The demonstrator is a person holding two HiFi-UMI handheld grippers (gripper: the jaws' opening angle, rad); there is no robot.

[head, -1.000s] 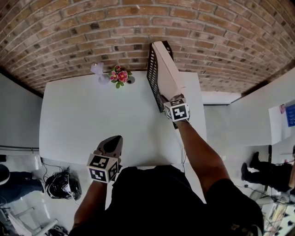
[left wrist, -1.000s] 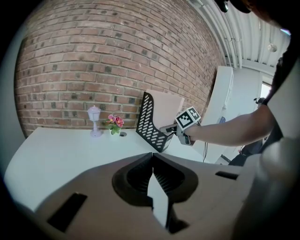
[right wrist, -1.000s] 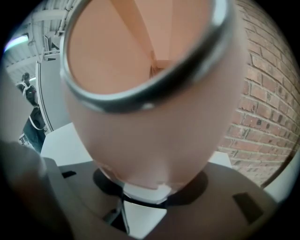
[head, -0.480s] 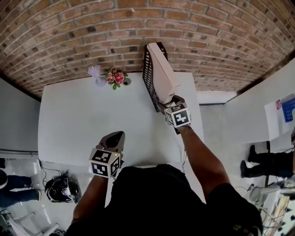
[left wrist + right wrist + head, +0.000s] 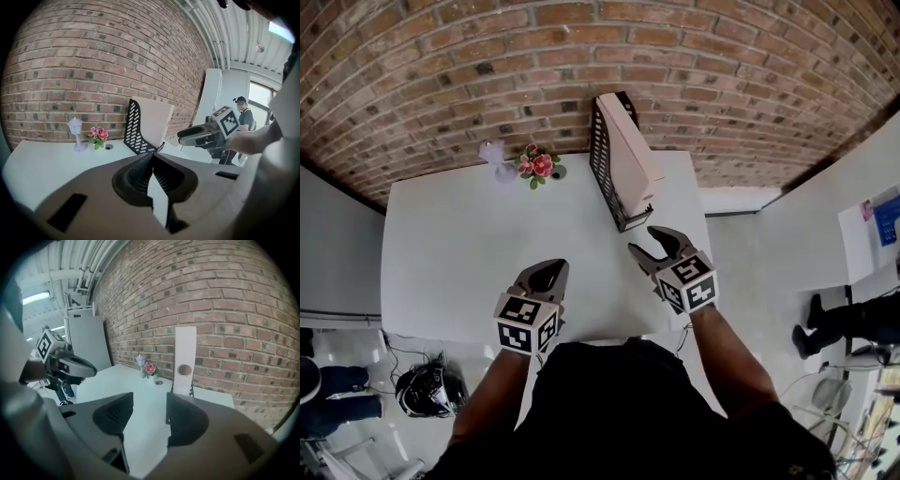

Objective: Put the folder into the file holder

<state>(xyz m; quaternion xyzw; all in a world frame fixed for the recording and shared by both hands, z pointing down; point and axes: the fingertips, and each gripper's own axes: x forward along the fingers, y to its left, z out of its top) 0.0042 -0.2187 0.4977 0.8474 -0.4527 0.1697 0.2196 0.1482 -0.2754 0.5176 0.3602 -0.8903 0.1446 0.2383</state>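
**A:** Start with the head view. Where is the folder?

**B:** The folder (image 5: 630, 161) stands upright inside the file holder (image 5: 602, 178). It is beyond the right gripper (image 5: 647, 241) and clear of its fingertips, with a strip of bare table (image 5: 459, 244) between them. The left gripper (image 5: 551, 271) hangs over the table's near part, and the file holder is well ahead of its tips and off to their right.

**A:** And the left gripper view?

**B:** The two fingers meet at their tips and pinch nothing. Straight past them stand the file holder (image 5: 133, 129) and the folder (image 5: 152, 121). The pink flowers (image 5: 97, 134) and a small white lamp (image 5: 75, 128) sit ahead and to the left of the tips. The right gripper (image 5: 185, 137) is in the air to their right.

**A:** Then the right gripper view?

**B:** The fingers are spread, though they have just been closing a little. Nothing is between them, and only table top shows through the gap. The folder (image 5: 184, 357) stands ahead, just right of the gap, its narrow edge with a round hole facing the fingers and the brick wall (image 5: 225, 310) behind it. The flowers (image 5: 150, 369) are ahead, in line with the gap, and the left gripper (image 5: 89, 367) is far off to the left.
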